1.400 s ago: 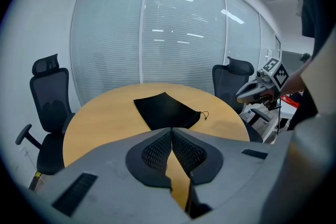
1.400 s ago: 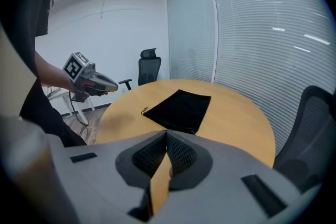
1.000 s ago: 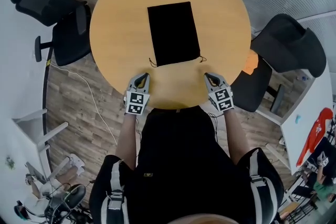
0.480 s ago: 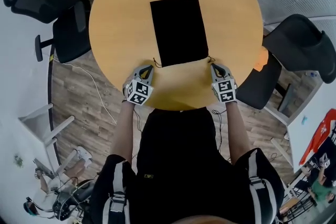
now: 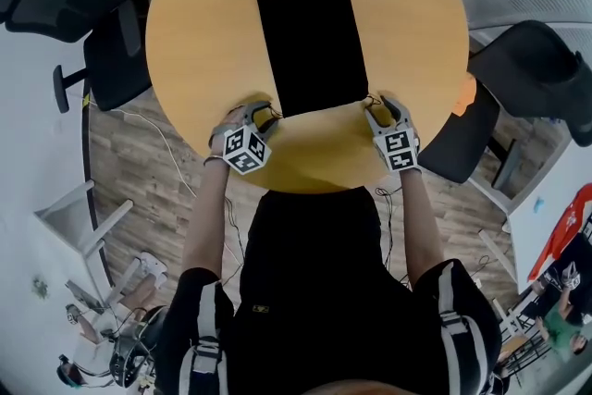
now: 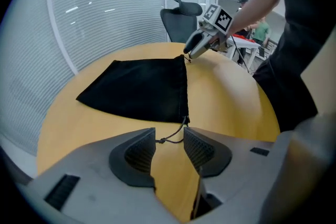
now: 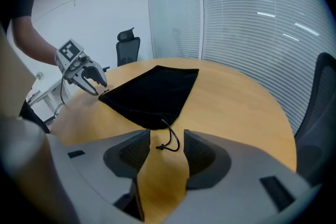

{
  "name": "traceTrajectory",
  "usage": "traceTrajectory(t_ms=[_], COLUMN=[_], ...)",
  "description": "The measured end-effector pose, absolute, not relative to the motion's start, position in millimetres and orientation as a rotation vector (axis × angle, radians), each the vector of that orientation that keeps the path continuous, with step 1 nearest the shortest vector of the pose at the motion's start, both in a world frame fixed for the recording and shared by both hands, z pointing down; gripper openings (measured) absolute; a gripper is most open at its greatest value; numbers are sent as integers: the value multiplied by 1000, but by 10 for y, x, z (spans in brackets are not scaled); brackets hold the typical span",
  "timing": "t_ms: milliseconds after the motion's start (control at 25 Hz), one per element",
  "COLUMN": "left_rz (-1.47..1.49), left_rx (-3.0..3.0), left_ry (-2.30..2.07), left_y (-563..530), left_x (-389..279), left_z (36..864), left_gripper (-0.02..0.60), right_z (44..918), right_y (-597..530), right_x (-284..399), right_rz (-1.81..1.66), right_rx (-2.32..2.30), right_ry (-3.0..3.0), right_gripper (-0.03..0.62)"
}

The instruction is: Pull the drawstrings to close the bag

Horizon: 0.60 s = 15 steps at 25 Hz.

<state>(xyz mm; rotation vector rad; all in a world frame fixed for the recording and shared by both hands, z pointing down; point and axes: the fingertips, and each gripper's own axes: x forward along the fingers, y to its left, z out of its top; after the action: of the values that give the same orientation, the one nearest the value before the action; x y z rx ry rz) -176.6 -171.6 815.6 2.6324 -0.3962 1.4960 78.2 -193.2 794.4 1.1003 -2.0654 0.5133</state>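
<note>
We have the left tool [image 6: 169, 136] and the right tool [image 7: 167, 139], jaws just opened wide, each straddling but not pinching its drawstring [image 6: 164, 139] at a near corner of the black bag [image 5: 313, 46], which lies flat on the bench [image 5: 199, 32], long axis running away from us.

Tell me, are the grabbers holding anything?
Nothing yet. The left gripper and right gripper have just opened their jaws. A string of the bag lies between each pair, not pinched.
</note>
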Motion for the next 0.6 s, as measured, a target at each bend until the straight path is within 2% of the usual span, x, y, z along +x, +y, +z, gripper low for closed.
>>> traceTrajectory(t_ms=[360,480,560,600], left_rz=[1651,1634,1608,1591], left_rx=[2610,2594,2575,2566], left_ry=[-162,-130,-121,-134], left_y=[-1653,-1625,-1577,-1564], left_x=[-1693,-1700,-1672,-1660], left_z=[8291,8303,8319,8324], left_gripper=[143,116,48,38], right_z=[8077,8150,8172,8179], right_y=[-1959,-1957,-1960,-1963], right_x=[678,648,694,719], right_rz=[571,584,590,595], right_rx=[1062,1061,1080,1088], right_ry=[-2068,-2051,-2032,-2023], right_gripper=[241,202,151,102])
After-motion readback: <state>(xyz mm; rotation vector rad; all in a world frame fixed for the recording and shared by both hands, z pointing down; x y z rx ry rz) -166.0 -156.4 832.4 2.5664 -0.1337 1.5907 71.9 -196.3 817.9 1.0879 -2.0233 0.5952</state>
